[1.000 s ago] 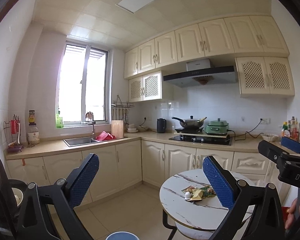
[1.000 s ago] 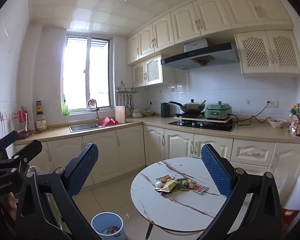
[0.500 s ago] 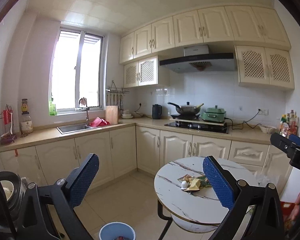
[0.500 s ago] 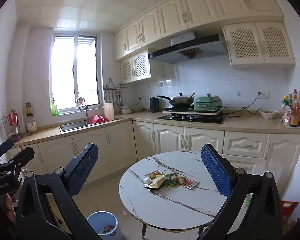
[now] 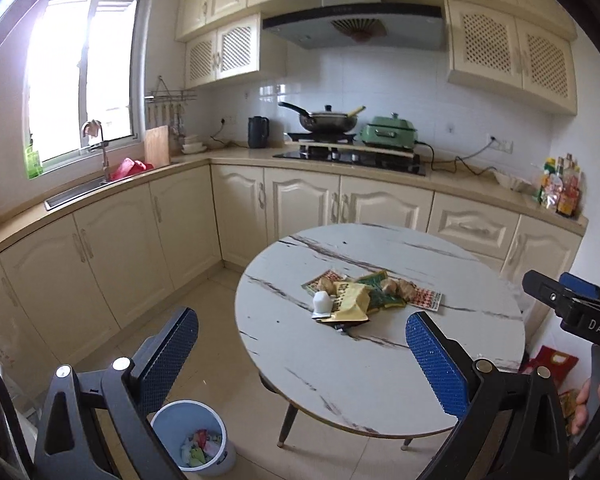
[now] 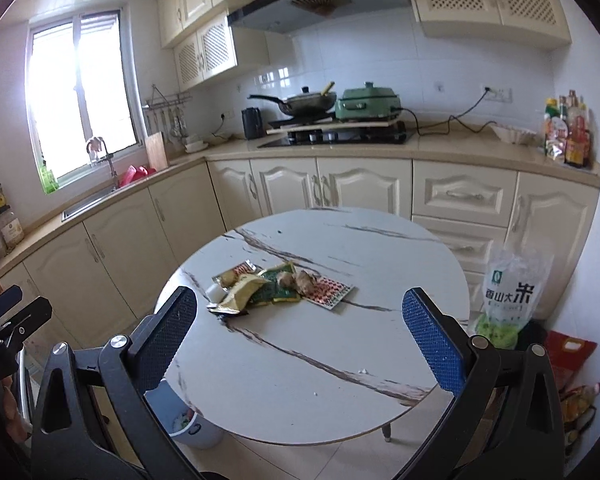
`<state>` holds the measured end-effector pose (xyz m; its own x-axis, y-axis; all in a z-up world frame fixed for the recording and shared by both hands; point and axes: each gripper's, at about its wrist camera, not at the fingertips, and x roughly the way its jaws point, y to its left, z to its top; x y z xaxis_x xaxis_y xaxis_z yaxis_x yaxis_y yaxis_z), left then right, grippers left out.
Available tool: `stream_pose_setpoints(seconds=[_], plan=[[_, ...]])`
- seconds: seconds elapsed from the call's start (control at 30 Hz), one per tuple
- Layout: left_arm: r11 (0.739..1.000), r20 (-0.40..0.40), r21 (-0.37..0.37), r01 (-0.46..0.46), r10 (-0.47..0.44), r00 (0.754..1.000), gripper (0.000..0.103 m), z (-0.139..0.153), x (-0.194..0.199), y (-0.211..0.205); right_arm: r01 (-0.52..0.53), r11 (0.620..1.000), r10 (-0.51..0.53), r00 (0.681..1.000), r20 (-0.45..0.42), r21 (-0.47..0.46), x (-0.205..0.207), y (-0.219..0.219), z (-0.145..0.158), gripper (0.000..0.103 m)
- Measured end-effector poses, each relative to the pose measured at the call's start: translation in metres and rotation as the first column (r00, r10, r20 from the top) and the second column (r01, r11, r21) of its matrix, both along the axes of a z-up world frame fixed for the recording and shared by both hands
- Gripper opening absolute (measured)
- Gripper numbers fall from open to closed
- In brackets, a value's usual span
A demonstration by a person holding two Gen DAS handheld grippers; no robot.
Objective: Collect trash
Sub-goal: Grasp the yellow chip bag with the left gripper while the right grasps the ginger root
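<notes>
Both claws hang wide apart and empty above the round white marble-patterned table [image 6: 340,360], the left gripper [image 5: 300,364] and right gripper [image 6: 300,336] likely lined up for a first pick. The trash [image 6: 276,288] — crumpled yellow and green wrappers, a small white cup, brownish lumps, perhaps ginger — sits heaped mid-table; the pale blue plastic bin [image 5: 192,440] stands on the floor just beside it.

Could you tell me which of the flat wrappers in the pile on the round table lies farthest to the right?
The red-and-white checked wrapper: it lies flat at the pile's right end, beyond the green packet and the yellow packet.
</notes>
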<state>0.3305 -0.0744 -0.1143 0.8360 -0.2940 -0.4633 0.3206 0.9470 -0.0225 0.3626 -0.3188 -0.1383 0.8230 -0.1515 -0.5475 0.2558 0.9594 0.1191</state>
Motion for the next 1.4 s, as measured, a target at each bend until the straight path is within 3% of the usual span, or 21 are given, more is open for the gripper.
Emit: stream_pose_setpoints(seconds=[0.2,0.4,0.7,0.87,1.07,1.27,1.4], plan=[[0.988,-0.082,0.097,0.119,-0.111,0.990,0.100,-0.017,0.092,-0.064,0.024,1.000,-0.023,0.993,-0.114,0.008,0.039,-0.039,-0.043,0.103],[0.965,-0.173,0.182,0.189,-0.158,0.972,0.086,-0.039,0.188,-0.115,0.039,0.999,-0.030,0.980,-0.199,0.038,0.071,-0.070,-0.077,0.103],[0.948,-0.267,0.241,0.210,-0.143,0.953,0.062,-0.067,0.316,-0.165,0.022,0.999,-0.009,0.968,-0.251,0.049,0.109,-0.097,-0.102,0.103],[0.947,-0.289,0.247,0.205,-0.130,0.948,0.038,-0.076,0.353,-0.178,-0.008,0.998,0.023,0.961,-0.276,0.055,0.130,-0.100,-0.114,0.103],[0.966,-0.255,0.151,0.212,-0.169,0.952,0.019,-0.067,0.336,-0.166,-0.059,0.997,0.072,0.954,-0.292,0.053,0.153,-0.092,-0.121,0.103],[0.962,-0.269,-0.037,0.272,-0.272,0.924,0.017,-0.054,0.329,-0.141,-0.165,0.986,0.166,0.937,-0.307,0.032,0.189,-0.068,-0.122,0.103],[0.945,-0.263,-0.110,0.309,-0.328,0.907,0.017,-0.050,0.330,-0.131,-0.232,0.972,0.231,0.917,-0.326,0.034,0.212,-0.052,-0.129,0.103]])
